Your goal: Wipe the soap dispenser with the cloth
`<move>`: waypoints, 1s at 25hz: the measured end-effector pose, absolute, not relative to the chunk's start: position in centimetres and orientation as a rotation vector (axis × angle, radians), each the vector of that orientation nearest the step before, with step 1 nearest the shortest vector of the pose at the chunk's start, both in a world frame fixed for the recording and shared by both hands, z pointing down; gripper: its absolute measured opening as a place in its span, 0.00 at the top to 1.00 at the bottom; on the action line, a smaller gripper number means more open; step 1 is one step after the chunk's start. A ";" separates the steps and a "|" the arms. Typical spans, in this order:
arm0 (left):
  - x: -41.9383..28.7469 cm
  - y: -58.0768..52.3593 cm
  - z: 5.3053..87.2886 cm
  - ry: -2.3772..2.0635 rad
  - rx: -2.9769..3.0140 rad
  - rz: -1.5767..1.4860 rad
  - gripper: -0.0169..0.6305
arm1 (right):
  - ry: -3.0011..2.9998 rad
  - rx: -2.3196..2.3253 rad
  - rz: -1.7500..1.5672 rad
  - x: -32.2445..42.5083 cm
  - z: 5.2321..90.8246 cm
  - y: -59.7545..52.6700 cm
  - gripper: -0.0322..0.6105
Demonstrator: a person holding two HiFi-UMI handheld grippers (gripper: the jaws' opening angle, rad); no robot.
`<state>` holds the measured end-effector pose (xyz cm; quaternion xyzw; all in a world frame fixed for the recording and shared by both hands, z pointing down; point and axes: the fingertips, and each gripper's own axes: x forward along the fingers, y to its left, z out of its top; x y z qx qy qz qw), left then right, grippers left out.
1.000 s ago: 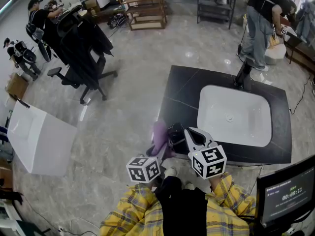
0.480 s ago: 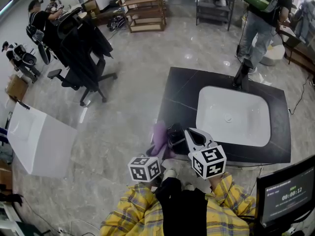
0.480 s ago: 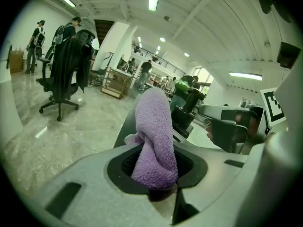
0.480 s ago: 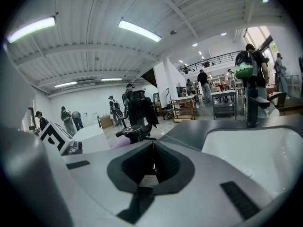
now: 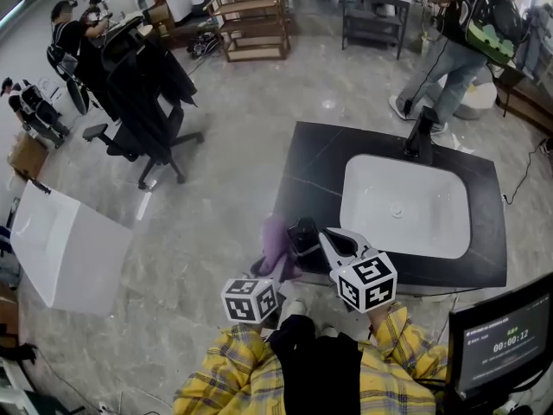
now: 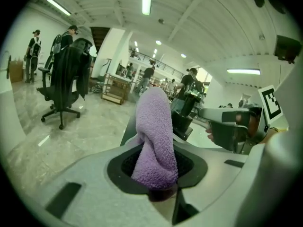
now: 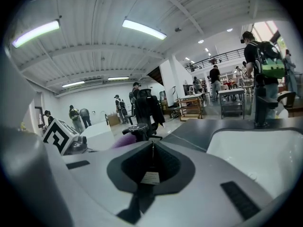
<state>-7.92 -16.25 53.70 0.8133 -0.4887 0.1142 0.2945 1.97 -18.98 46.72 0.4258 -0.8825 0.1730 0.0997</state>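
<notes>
The cloth (image 6: 154,136) is purple terry, fluffy and matt. The soap dispenser (image 5: 302,233) looks like black plastic with a faint sheen. The desk (image 5: 315,158) is a dark, matt, stone-like slab with thin pale veins. Its sink (image 5: 432,223) is smooth, glossy white. The floor (image 5: 233,145) is polished grey. The left claw (image 6: 156,176) and right claw (image 7: 151,150) have smooth, matt grey plastic shells.

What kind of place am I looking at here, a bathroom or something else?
Probably an open workshop or lab hall, not a bathroom: the white sink sits in a freestanding black counter on a wide polished floor, with an office chair and shelving racks around.
</notes>
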 end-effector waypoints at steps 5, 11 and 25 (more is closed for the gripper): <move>-8.8 -15.5 50.9 -1.371 2.207 0.170 0.84 | -2.653 1.155 0.430 1.5 46.4 -18.1 0.94; -9.4 -15.2 49.6 -1.387 2.209 0.101 0.84 | -2.649 0.956 0.286 0.5 47.2 -18.1 0.90; -11.6 -14.0 49.0 -1.351 2.233 0.094 0.84 | -2.674 0.431 -0.017 -3.4 47.9 -18.8 0.63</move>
